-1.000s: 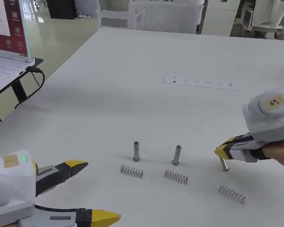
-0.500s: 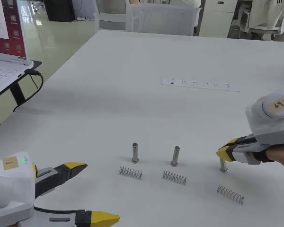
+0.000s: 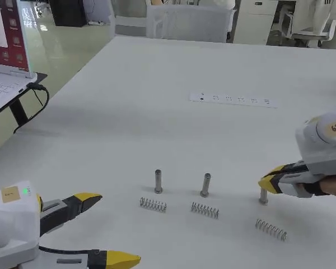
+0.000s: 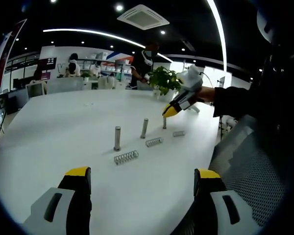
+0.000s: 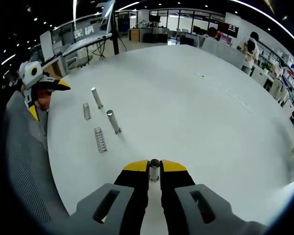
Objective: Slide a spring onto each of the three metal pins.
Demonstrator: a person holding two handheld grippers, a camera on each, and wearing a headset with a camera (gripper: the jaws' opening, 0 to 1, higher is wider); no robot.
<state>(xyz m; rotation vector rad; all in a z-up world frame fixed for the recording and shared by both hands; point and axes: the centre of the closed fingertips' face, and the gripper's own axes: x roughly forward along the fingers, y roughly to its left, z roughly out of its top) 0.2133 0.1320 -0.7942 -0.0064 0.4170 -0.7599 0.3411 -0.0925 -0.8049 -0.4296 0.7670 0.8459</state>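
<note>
Spotted an open laptop (image 3: 0,56) at the far left, off the edge of the white tabletop (image 3: 157,112).

Held the left tongs (image 3: 109,227) low over the near left part of the tabletop, yellow tips spread wide, gripping nothing and touching nothing. Saw the same broad gap in the left gripper view, with the row of parts well ahead of the tips.

Found three pins standing upright in a row across the near middle of the tabletop, each with a spring lying flat on the near side. Noted the left pin (image 3: 158,181) with the left spring (image 3: 153,204) near its base but apart from it. Noted next the middle pin (image 3: 205,184) with the middle spring (image 3: 205,210), likewise close and not touching. Counted all three springs flat on the tabletop, off the pins. Made out a flat white power strip (image 3: 232,101) farther back.

Closed the right tongs (image 3: 269,182) on the head of the right pin (image 3: 263,196), base down on the tabletop. Saw in the right gripper view the pin's rounded top pinched between the two yellow tips, jaws nearly together. Placed the right spring (image 3: 270,230) nearer the person and slightly right of that pin, apart from both pin and tongs.
</note>
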